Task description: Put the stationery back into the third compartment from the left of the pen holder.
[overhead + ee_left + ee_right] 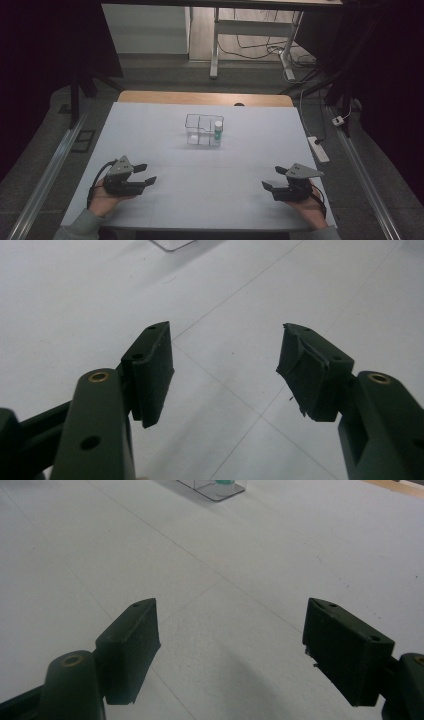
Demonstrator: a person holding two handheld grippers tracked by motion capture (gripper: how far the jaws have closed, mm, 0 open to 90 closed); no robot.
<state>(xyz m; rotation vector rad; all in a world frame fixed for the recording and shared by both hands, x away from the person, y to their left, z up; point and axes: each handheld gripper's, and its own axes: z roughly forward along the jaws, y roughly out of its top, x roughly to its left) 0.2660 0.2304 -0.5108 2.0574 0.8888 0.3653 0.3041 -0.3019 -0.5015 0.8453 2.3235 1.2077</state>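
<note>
A clear plastic box (pixel 200 130) with compartments stands on the white table (pixel 150 130) past its middle. A small bottle (pixel 218 131) with a white cap and green label stands upright in the box's right compartment. My left gripper (pixel 148 173) rests low at the near left, open, with nothing between its jaws. In the left gripper view that gripper (pixel 227 340) has only bare table in the gap, with a corner of the box (pixel 171 244) at the top. My right gripper (pixel 272 178) sits at the near right, open and empty. In the right gripper view it (pixel 232 610) points toward the box (pixel 220 491).
A strip of bare wood (pixel 205 98) runs along the table's far edge. A white power strip (pixel 318 148) lies on the floor at the right, with cables beyond. Metal rails (pixel 50 170) flank the table. A desk frame (pixel 215 50) stands behind.
</note>
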